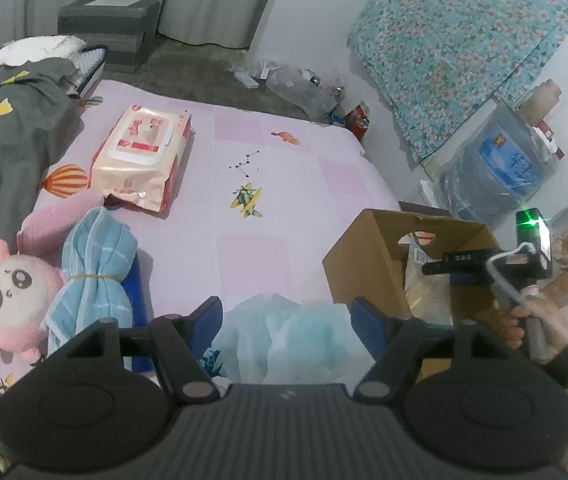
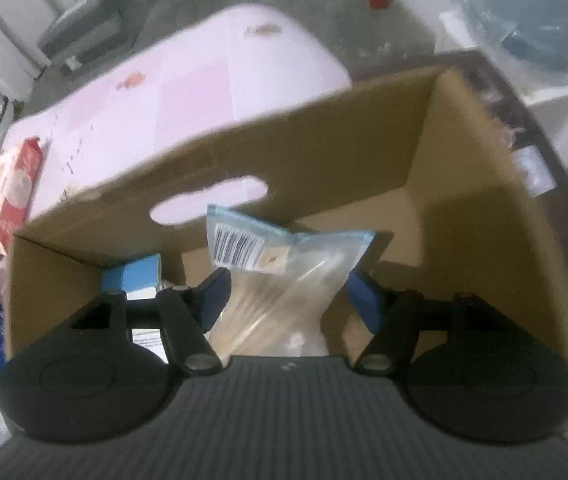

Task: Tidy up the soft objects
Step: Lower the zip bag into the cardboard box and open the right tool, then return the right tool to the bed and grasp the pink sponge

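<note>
Cardboard box at 3 o'clock, L view; my left gripper, jaws apart, hovers over pale blue bag, prob. next pick. R view: right gripper jaws apart, clear packet between, inside box, apparently released.

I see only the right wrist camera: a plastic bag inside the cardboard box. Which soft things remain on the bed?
Observer: A pink plush toy lies on the bed, beside a tied blue towel.
Operator: And the left gripper, what is its state?
Observer: The left gripper is open; a crumpled pale blue bag shows between its jaws, next to the cardboard box.
</note>
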### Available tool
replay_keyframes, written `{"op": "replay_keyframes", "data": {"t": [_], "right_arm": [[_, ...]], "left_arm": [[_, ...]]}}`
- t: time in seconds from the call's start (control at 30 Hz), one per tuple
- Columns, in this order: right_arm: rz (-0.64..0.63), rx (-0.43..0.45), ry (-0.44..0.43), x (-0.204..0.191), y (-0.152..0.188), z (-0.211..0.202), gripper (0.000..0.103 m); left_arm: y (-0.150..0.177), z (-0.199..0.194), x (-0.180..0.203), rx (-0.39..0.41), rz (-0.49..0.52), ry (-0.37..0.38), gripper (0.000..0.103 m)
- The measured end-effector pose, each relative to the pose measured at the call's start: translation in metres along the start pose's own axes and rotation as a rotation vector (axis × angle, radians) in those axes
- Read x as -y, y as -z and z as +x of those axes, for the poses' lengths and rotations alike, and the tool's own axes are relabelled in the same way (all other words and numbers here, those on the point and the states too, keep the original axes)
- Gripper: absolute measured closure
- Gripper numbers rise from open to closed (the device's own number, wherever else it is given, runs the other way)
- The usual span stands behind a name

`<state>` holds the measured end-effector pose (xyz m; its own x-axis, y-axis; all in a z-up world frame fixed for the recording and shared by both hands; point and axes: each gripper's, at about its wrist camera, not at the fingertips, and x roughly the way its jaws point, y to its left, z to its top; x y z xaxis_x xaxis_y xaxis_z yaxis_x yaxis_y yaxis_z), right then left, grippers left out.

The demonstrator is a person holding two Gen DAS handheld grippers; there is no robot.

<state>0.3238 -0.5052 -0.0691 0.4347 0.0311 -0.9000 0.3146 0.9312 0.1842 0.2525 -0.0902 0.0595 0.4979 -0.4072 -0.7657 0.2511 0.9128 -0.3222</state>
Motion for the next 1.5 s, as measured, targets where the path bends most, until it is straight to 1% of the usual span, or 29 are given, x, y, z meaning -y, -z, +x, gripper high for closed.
{"op": "replay_keyframes", "data": {"t": [0.07,0.13,0.2,0.23,0.3,0.4,0.5,0.57,0.7,0.73,0.8,0.87,0.93,1.0,1.07,1.13,1.2,1.27,1.33,1.4,1.5], "right_arm": [[-0.107,0.018,0.018,-0.012,0.001,0.002,0.038],[-0.232,0.036,0.034,-0.025,0.004,0.0,0.045],[-0.315,0.039,0.042,-0.035,0.008,0.0,0.046],[-0.332,0.035,0.041,-0.038,0.01,0.001,0.046],[-0.337,0.032,0.035,-0.039,0.01,-0.002,0.046],[-0.377,0.03,-0.02,-0.043,0.012,-0.005,0.05],[-0.403,0.029,-0.016,-0.048,0.016,-0.003,0.05],[-0.411,0.044,-0.003,-0.049,0.017,-0.008,0.045],[-0.352,0.087,-0.038,-0.044,0.014,-0.026,0.034],[-0.335,0.11,-0.047,-0.042,0.013,-0.037,0.031],[-0.316,0.148,-0.061,-0.041,0.015,-0.058,0.029],[-0.298,0.189,-0.096,-0.044,0.014,-0.082,0.029],[-0.272,0.225,-0.145,-0.048,0.015,-0.106,0.028],[-0.24,0.246,-0.233,-0.059,0.014,-0.129,0.028],[-0.213,0.24,-0.33,-0.074,0.014,-0.146,0.028],[-0.201,0.213,-0.432,-0.096,0.013,-0.155,0.028],[-0.196,0.173,-0.498,-0.12,0.012,-0.156,0.028],[-0.191,0.099,-0.574,-0.15,0.01,-0.15,0.028],[-0.178,0.024,-0.631,-0.181,0.008,-0.143,0.028],[-0.172,-0.042,-0.681,-0.215,0.005,-0.134,0.029],[-0.183,-0.091,-0.705,-0.268,0.004,-0.119,0.03]], "left_arm": [[0.002,0.0,-0.002,-0.003,-0.001,-0.006,0.031],[0.003,0.0,-0.005,-0.005,-0.002,-0.015,0.031],[0.003,0.0,-0.008,-0.004,-0.005,-0.022,0.031],[0.004,0.0,-0.009,-0.003,-0.009,-0.023,0.031],[0.005,-0.002,-0.011,0.004,-0.013,-0.025,0.031],[0.008,-0.003,-0.014,0.008,-0.008,-0.038,0.031],[0.013,-0.005,-0.015,0.019,0.004,-0.06,0.031],[0.019,-0.008,-0.016,0.038,0.019,-0.088,0.03],[0.032,-0.025,-0.027,0.092,0.026,-0.131,0.029],[0.036,-0.031,-0.032,0.111,0.022,-0.137,0.028],[0.042,-0.044,-0.042,0.146,0.013,-0.152,0.027],[0.048,-0.056,-0.05,0.18,0.018,-0.176,0.027],[0.055,-0.067,-0.058,0.21,0.033,-0.216,0.026],[0.062,-0.077,-0.065,0.229,0.043,-0.243,0.026],[0.067,-0.084,-0.072,0.24,0.043,-0.256,0.026],[0.07,-0.089,-0.078,0.248,0.034,-0.271,0.026],[0.071,-0.095,-0.085,0.262,0.025,-0.284,0.026],[0.068,-0.1,-0.093,0.282,0.016,-0.295,0.026],[0.065,-0.103,-0.098,0.306,0.038,-0.31,0.026],[0.058,-0.099,-0.102,0.309,0.076,-0.34,0.026],[0.043,-0.085,-0.109,0.284,0.159,-0.375,0.026]]}}
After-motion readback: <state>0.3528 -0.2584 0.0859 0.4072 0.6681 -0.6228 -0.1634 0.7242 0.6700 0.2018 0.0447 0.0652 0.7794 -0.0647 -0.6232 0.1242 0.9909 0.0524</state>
